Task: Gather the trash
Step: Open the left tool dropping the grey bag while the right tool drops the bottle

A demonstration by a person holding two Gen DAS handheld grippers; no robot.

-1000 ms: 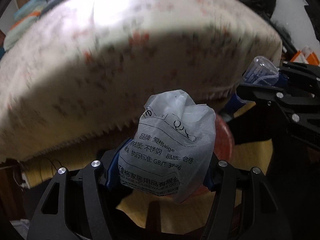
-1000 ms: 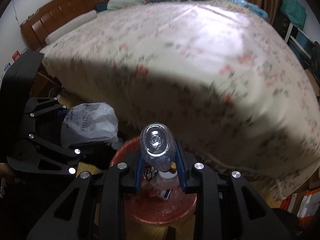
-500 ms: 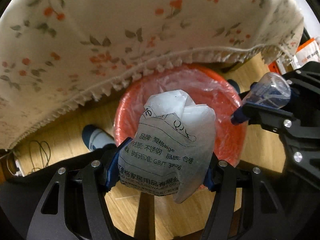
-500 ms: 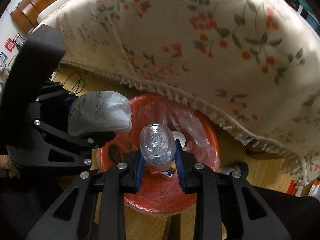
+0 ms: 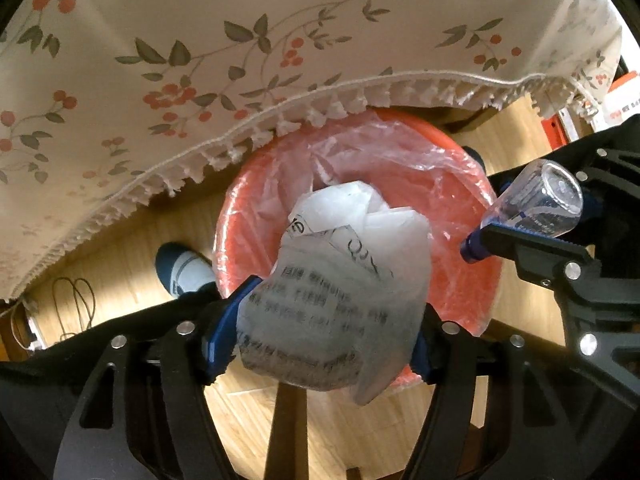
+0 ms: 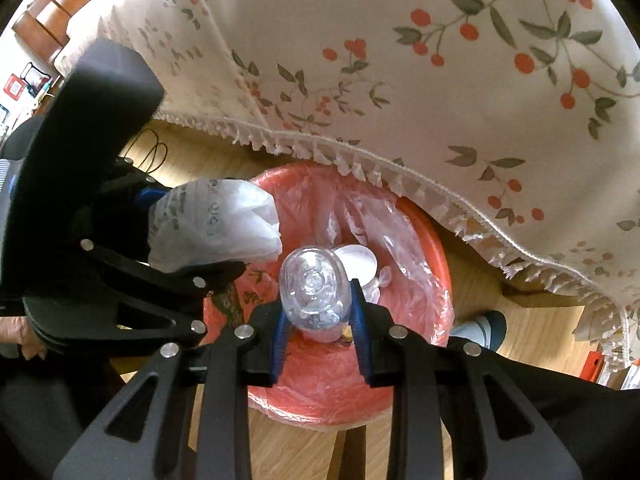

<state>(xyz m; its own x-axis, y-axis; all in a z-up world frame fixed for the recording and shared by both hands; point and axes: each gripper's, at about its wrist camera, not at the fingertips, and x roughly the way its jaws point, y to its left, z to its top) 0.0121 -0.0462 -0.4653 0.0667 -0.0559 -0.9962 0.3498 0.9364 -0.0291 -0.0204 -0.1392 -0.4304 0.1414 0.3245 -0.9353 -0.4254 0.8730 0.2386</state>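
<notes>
My left gripper (image 5: 320, 320) is shut on a crumpled white plastic bag (image 5: 336, 296) with printed text, held above the near rim of a red bin (image 5: 248, 216) lined with clear plastic. My right gripper (image 6: 318, 312) is shut on a clear plastic bottle (image 6: 314, 288), base toward the camera, held over the same red bin (image 6: 436, 280). The bottle (image 5: 536, 204) shows at the right of the left wrist view, over the bin's right rim. The bag (image 6: 216, 224) shows at the left of the right wrist view. Some white trash (image 6: 360, 264) lies inside the bin.
A floral bedspread with a fringed edge (image 5: 200, 80) hangs over the far side of the bin and also shows in the right wrist view (image 6: 440, 80). The floor is wood (image 5: 120, 264). A socked foot (image 5: 184, 268) stands left of the bin. A cable (image 5: 76, 300) lies on the floor.
Both grippers have tilted down from the bed top and moved in over the red bin, each keeping its load. The bin now fills the middle of both views.
</notes>
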